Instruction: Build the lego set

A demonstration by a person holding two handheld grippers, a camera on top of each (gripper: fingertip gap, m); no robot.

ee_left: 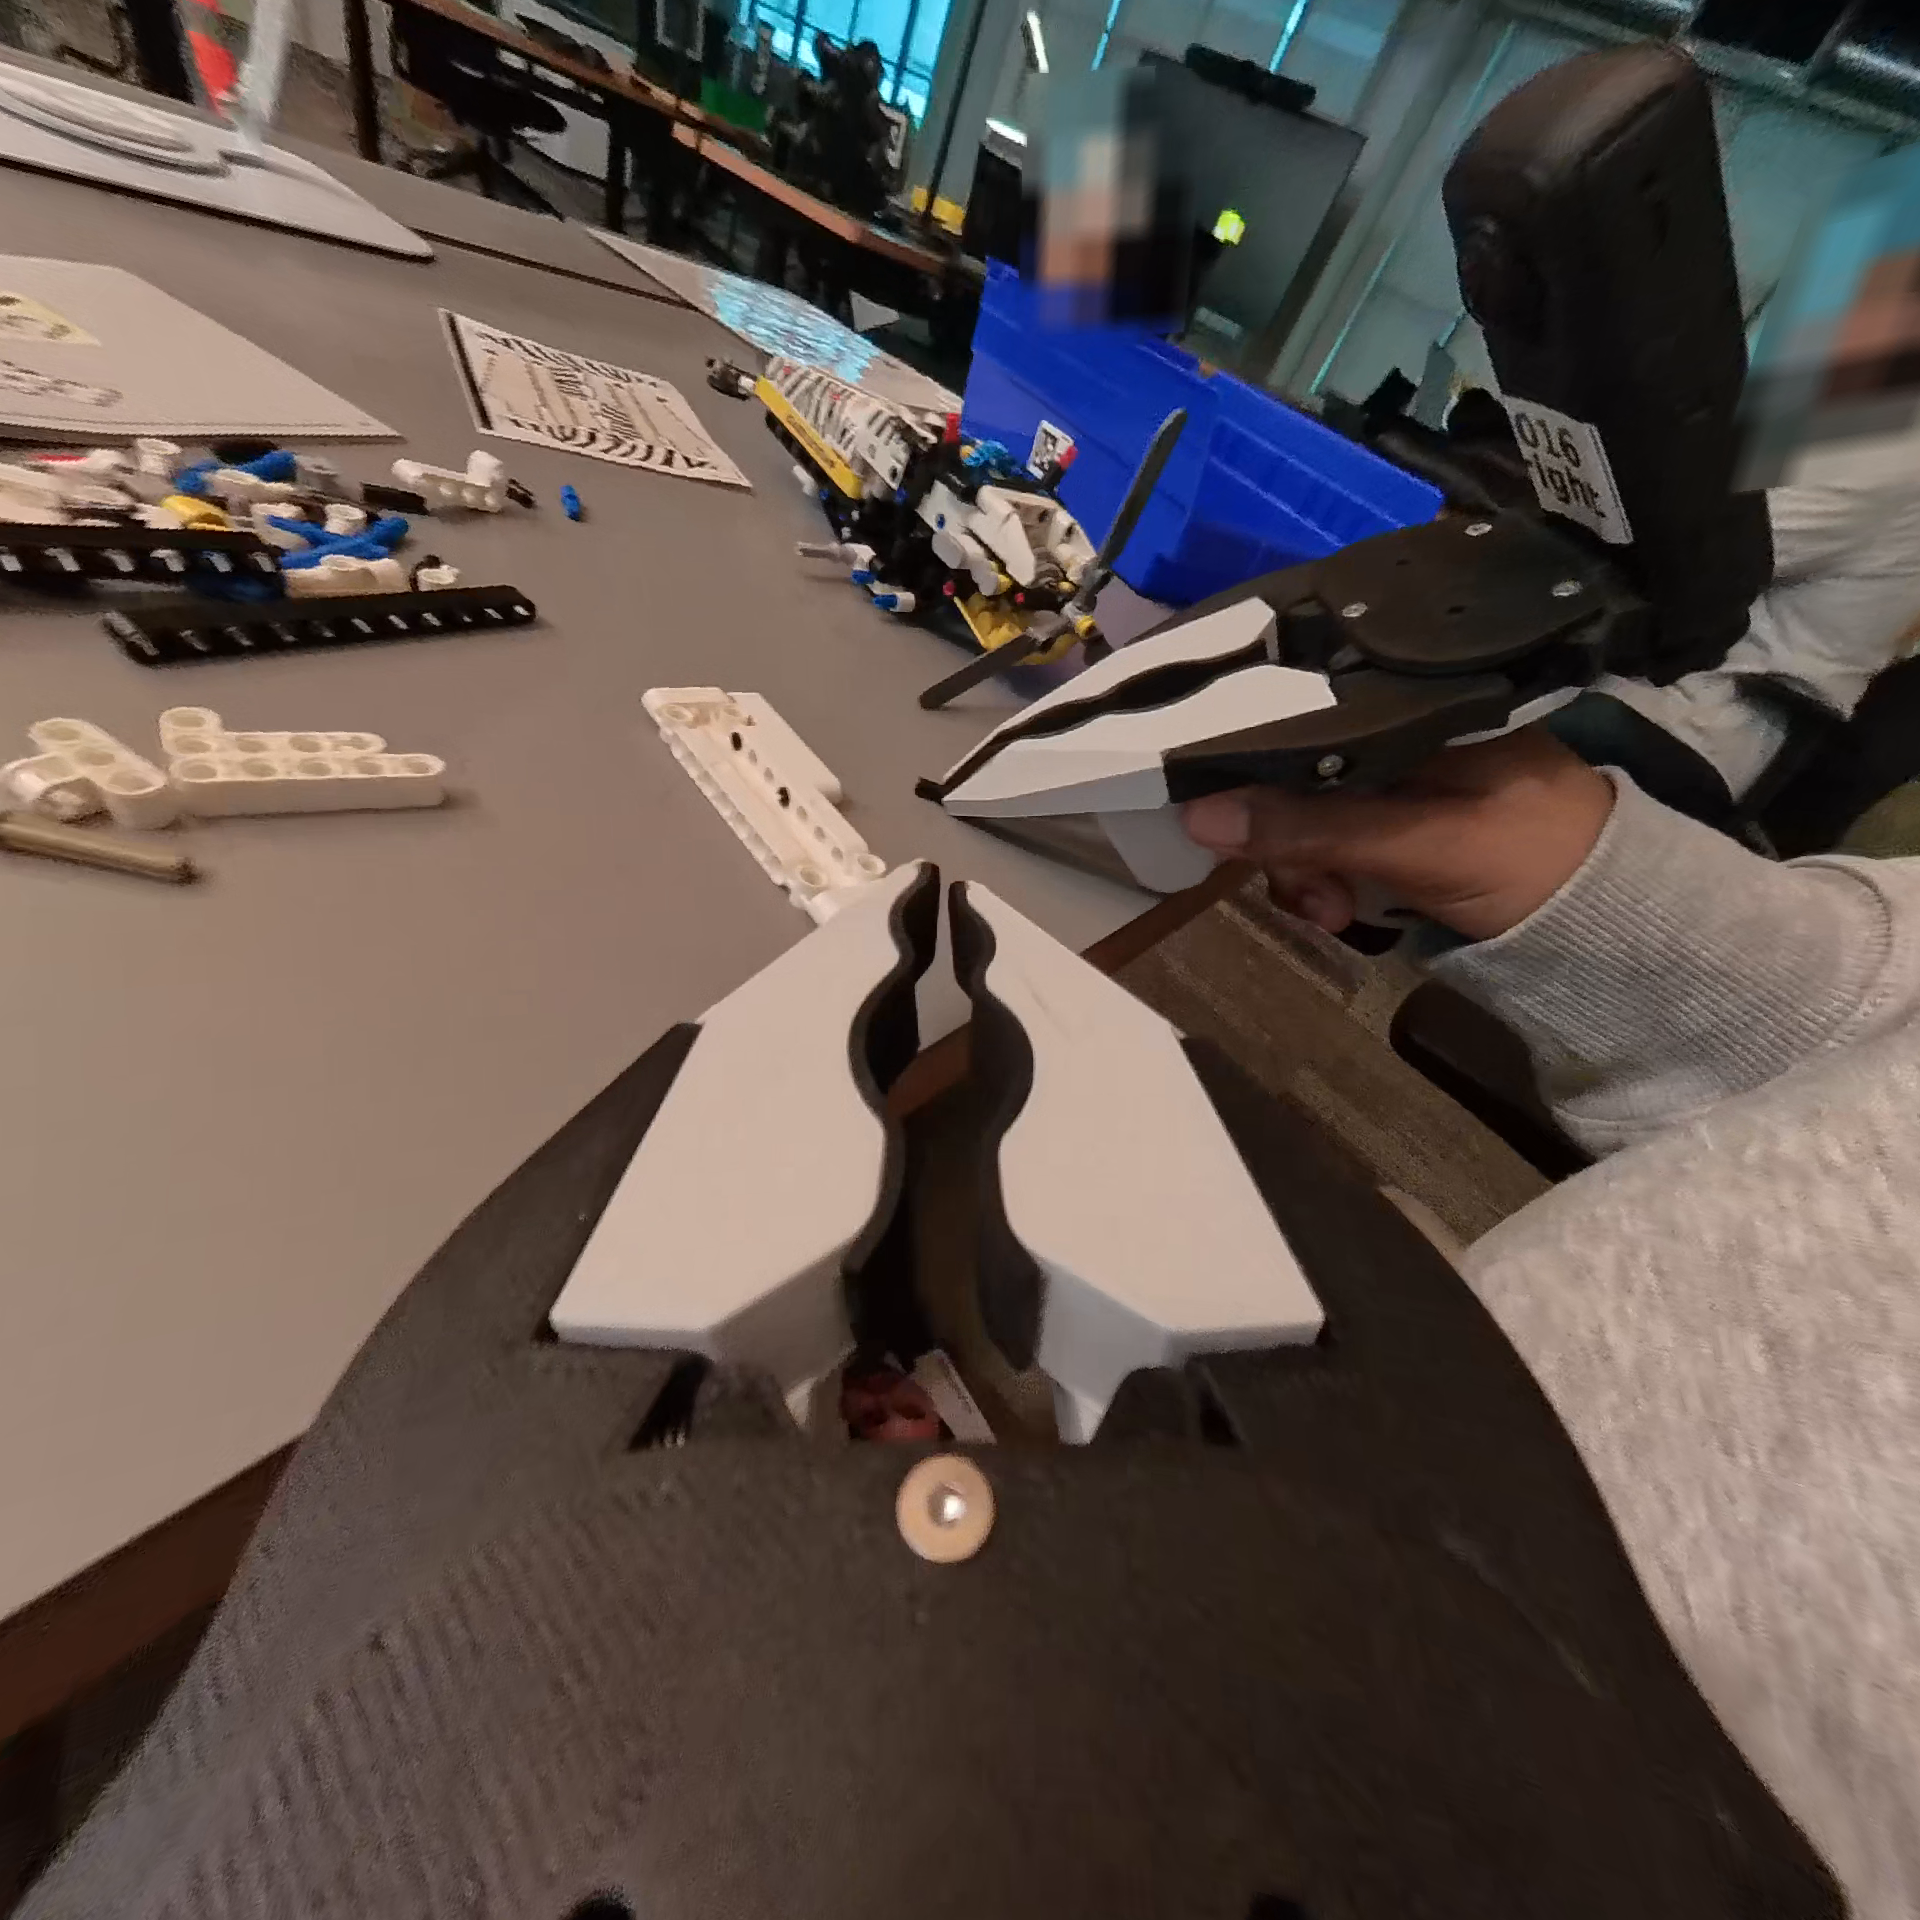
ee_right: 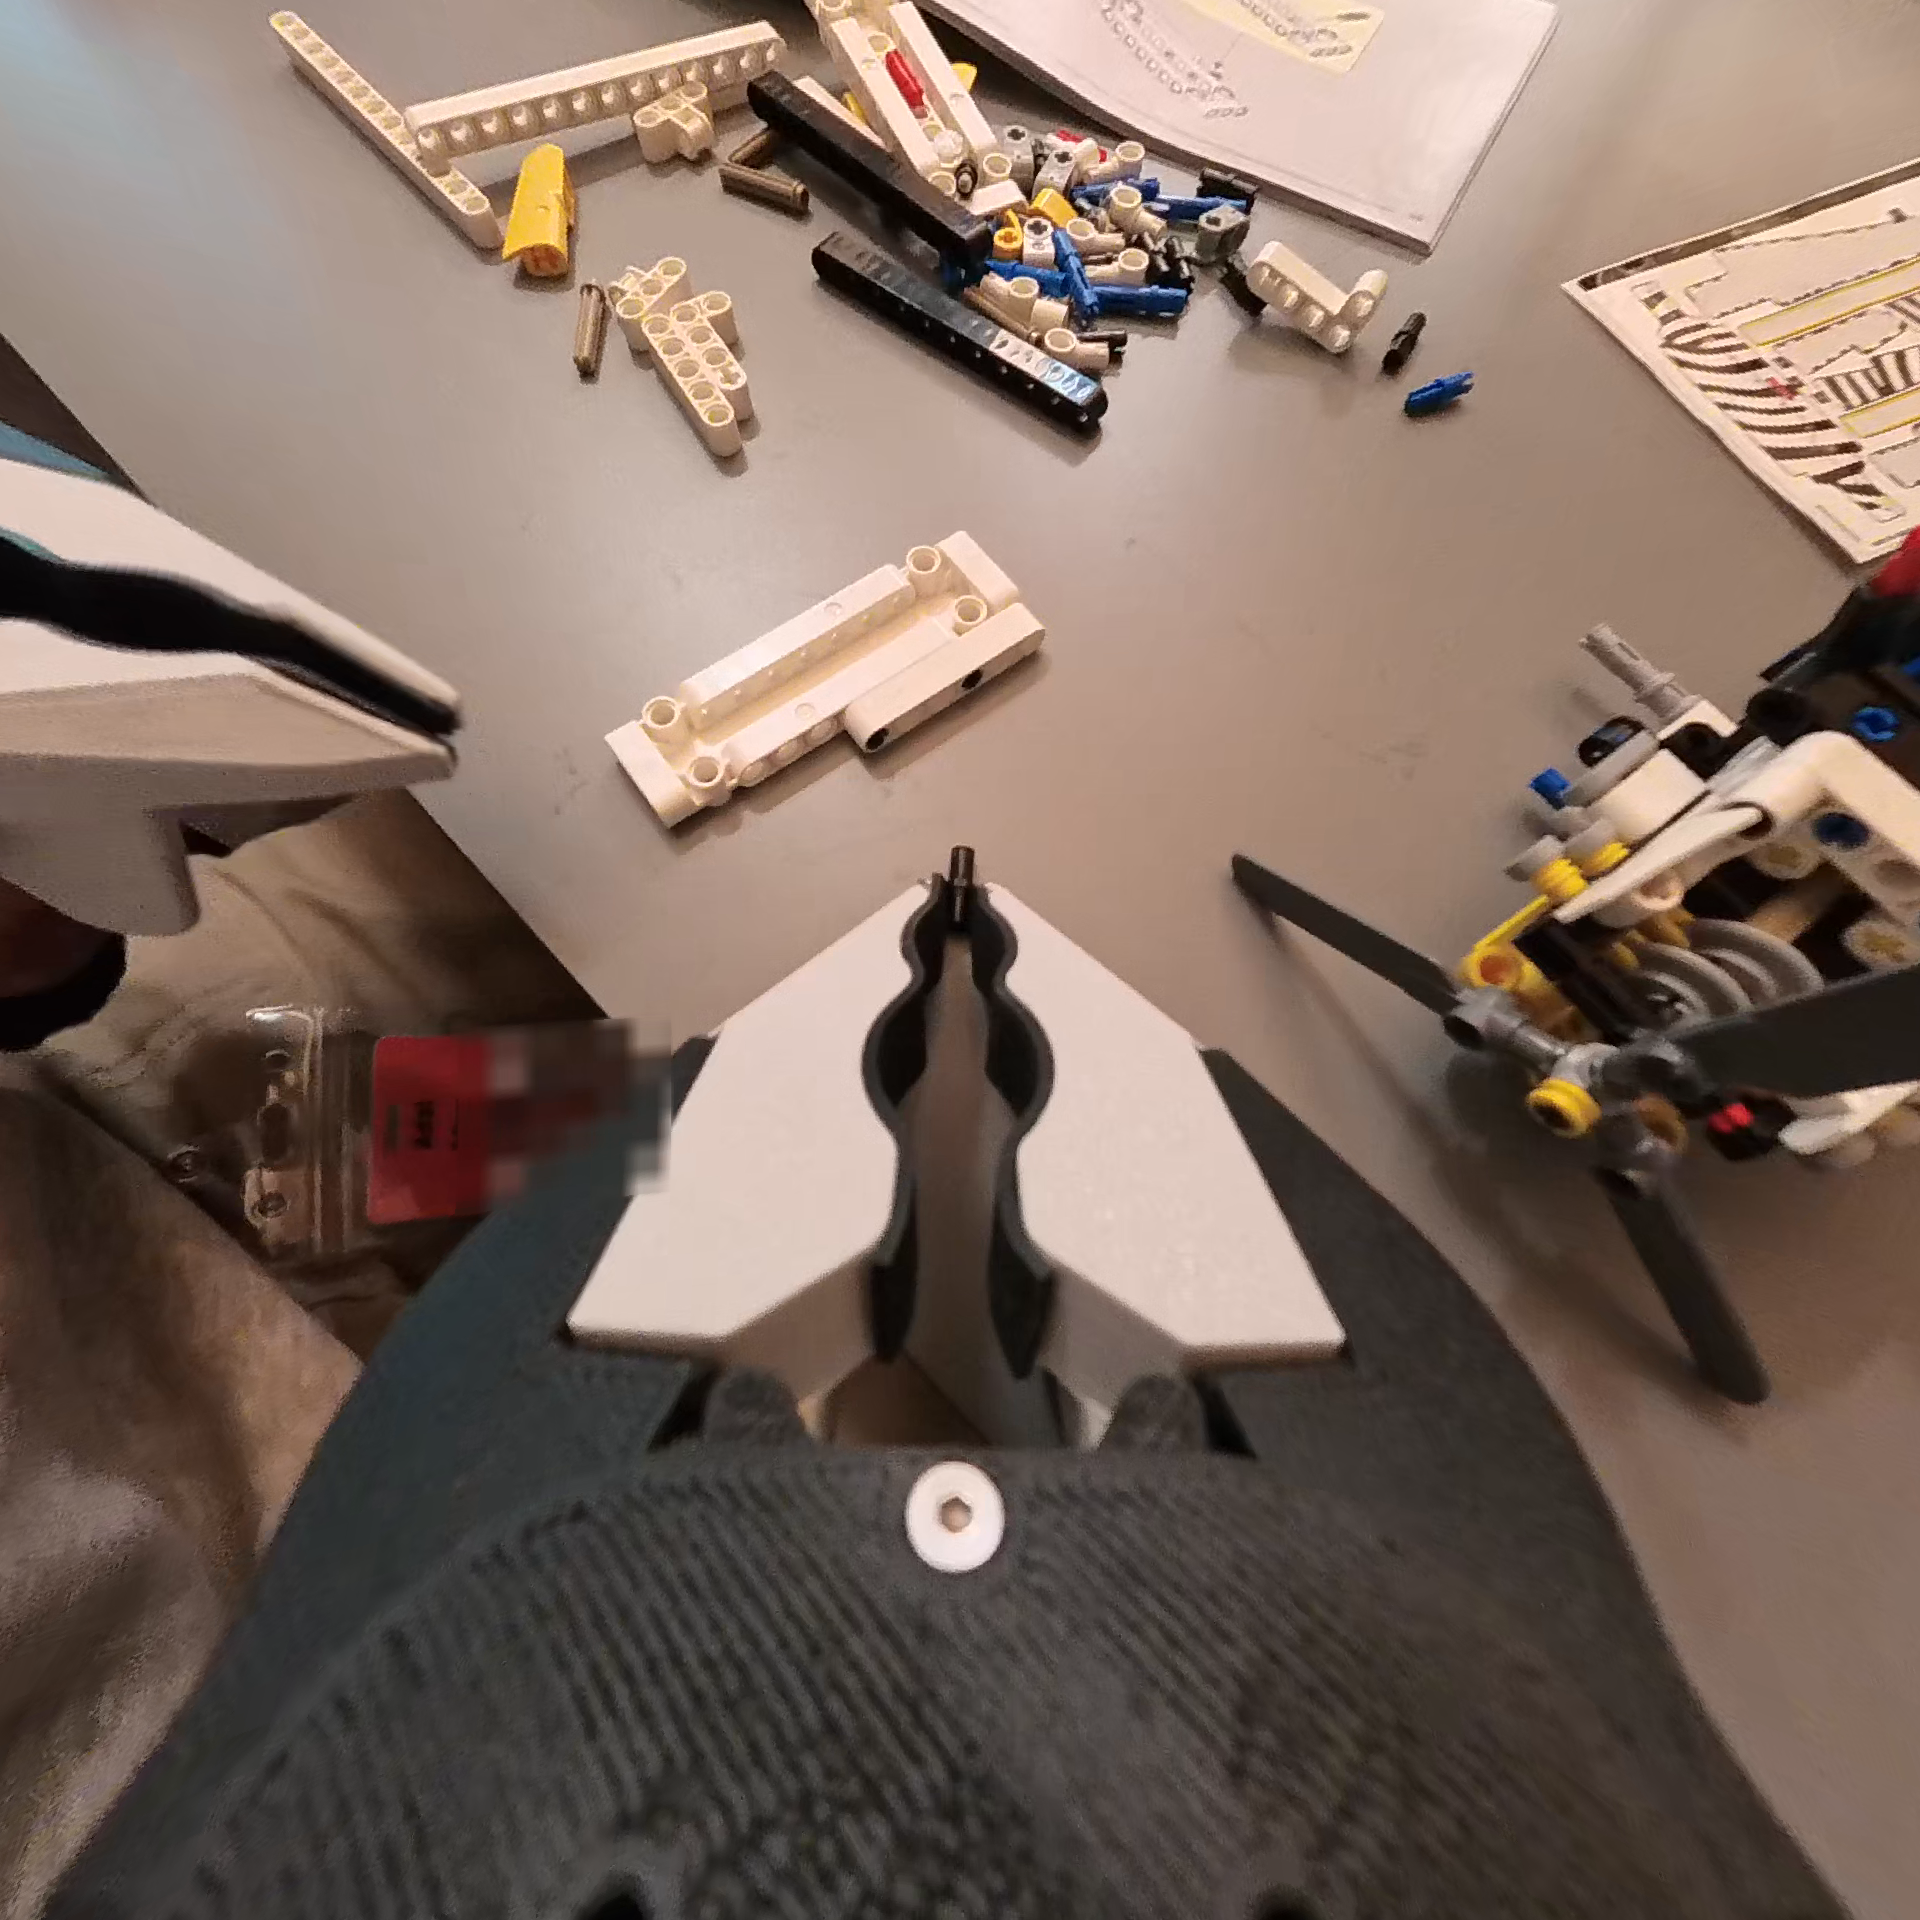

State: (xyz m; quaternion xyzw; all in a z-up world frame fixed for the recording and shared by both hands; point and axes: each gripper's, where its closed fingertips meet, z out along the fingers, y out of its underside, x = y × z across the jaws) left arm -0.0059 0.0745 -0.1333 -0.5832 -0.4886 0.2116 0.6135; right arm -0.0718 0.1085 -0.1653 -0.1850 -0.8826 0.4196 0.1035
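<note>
Plane model [ee_right: 1704, 935] partly built; right gripper [ee_right: 958, 896] jaws pinch a black pin [ee_right: 958, 878] near the white panel [ee_right: 821, 691]; left gripper [ee_left: 940, 902] jaws nearly together, empty; loose pile [ee_right: 1049, 239] remains.

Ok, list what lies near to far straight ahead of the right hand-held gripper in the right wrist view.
Small black pin pinched at the tips of the right hand-held gripper → flat white beam-and-panel assembly → long black holed beam → heap of small blue, white and grey connectors → open instruction booklet.

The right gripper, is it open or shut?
Shut. The white-fingered right gripper pinches a small black lego pin at its tips; the pin's end pokes out.
</note>
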